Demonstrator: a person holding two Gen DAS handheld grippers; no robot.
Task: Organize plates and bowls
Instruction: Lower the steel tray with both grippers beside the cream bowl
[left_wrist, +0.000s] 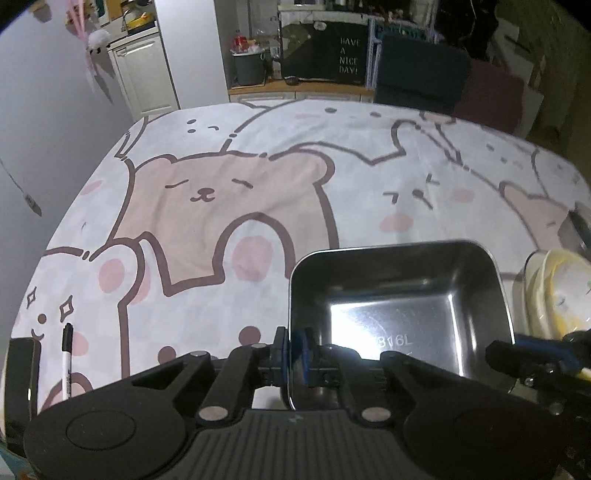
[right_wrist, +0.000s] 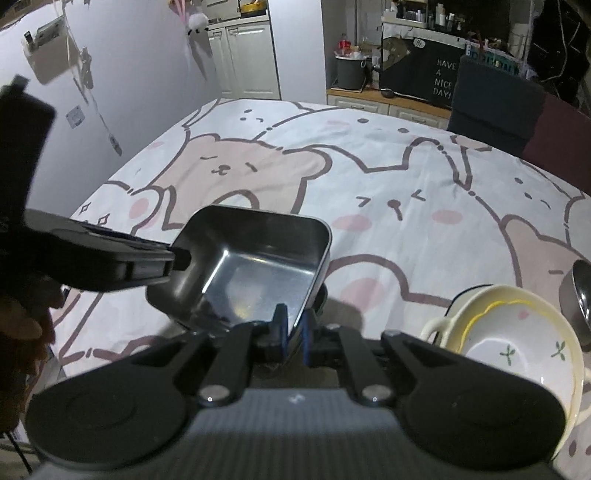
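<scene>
A square steel tray (left_wrist: 399, 295) is held above the cartoon-bear tablecloth. My left gripper (left_wrist: 293, 356) is shut on the tray's near left rim. In the right wrist view the same steel tray (right_wrist: 255, 266) hangs tilted, and my right gripper (right_wrist: 293, 341) is shut on its near right rim. The left gripper's body (right_wrist: 110, 258) reaches in from the left and touches the tray's left rim. A cream bowl with yellow trim (right_wrist: 517, 332) stands at the right, also seen in the left wrist view (left_wrist: 557, 291). The right gripper's tip (left_wrist: 532, 354) shows at the left wrist view's right edge.
A black-capped marker (left_wrist: 67, 360) lies near the table's left front edge beside a dark object (left_wrist: 18, 373). A steel ladle or spoon (right_wrist: 580, 288) lies right of the cream bowl. Dark chairs (right_wrist: 495, 99) stand beyond the far edge. A wall is on the left.
</scene>
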